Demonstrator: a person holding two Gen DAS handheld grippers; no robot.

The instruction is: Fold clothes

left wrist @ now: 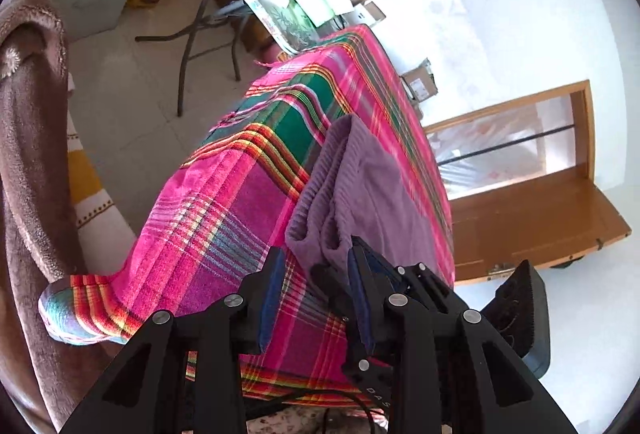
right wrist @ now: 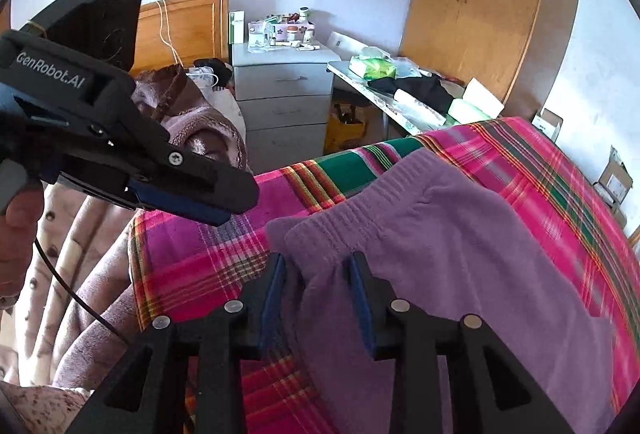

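We are holding both tongs part open: right tongs (right wrist: 318,274) straddling the purple garment's (right wrist: 460,234) waistband, left tongs (left wrist: 316,274) empty over the plaid cloth (left wrist: 224,202).

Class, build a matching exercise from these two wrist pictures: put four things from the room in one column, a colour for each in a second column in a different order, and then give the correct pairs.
Things:
1. garment lying on the bed
2. bedspread
3. drawer cabinet by the wall
4. wardrobe

Colours:
A. orange-brown wood
B. pink plaid with green bands
C. purple
D. pale grey

Pairs: 1-C, 2-B, 3-D, 4-A
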